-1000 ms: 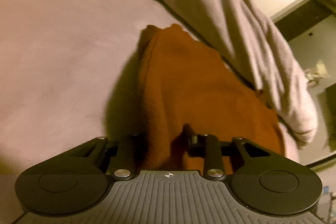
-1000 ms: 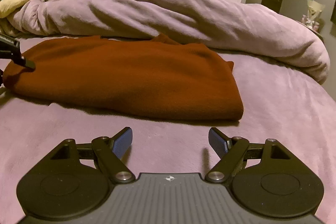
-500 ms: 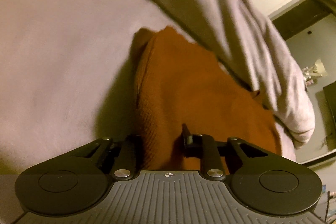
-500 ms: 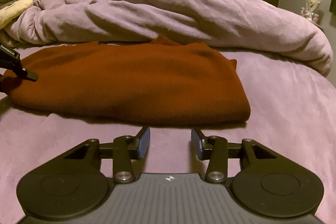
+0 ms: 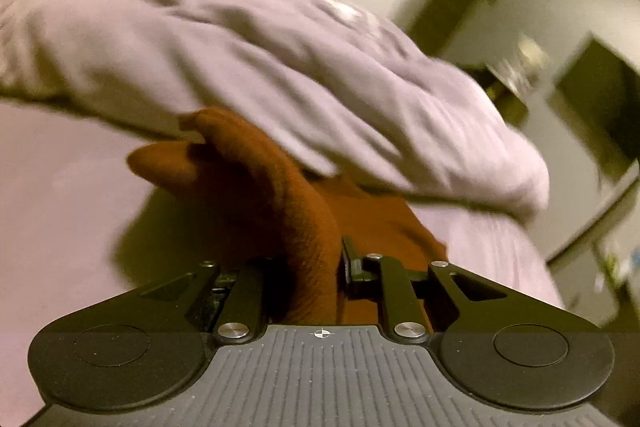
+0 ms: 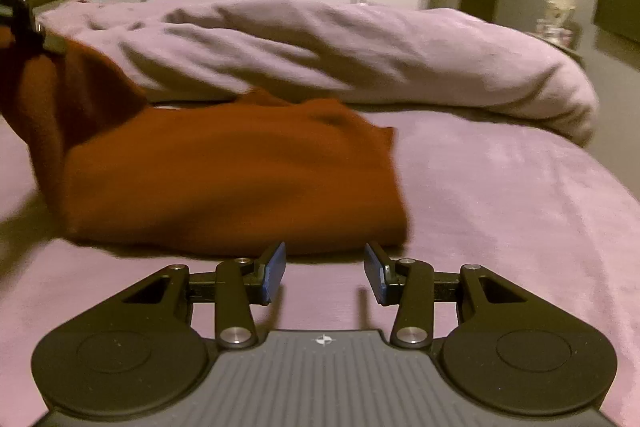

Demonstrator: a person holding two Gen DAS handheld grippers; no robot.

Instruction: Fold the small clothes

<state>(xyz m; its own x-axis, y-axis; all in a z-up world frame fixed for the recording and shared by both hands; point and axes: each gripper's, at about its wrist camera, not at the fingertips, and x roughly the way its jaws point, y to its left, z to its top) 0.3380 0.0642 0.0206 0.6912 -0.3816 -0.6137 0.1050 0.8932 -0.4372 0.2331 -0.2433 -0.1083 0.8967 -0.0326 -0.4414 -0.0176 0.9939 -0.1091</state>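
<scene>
A: Left gripper (image 5: 310,267) is clamped on a bunched edge of the rust sweater (image 6: 224,171), lifted off the bed (image 6: 500,195). Right gripper (image 6: 325,273) hangs half-open, empty, just short of the near hem.

B: Risk?

A: With one corner raised, the rest may drag and crumple.

B: Views?

A: Only the right shows the sweater's flat body; beyond it, the duvet (image 6: 360,47).
</scene>
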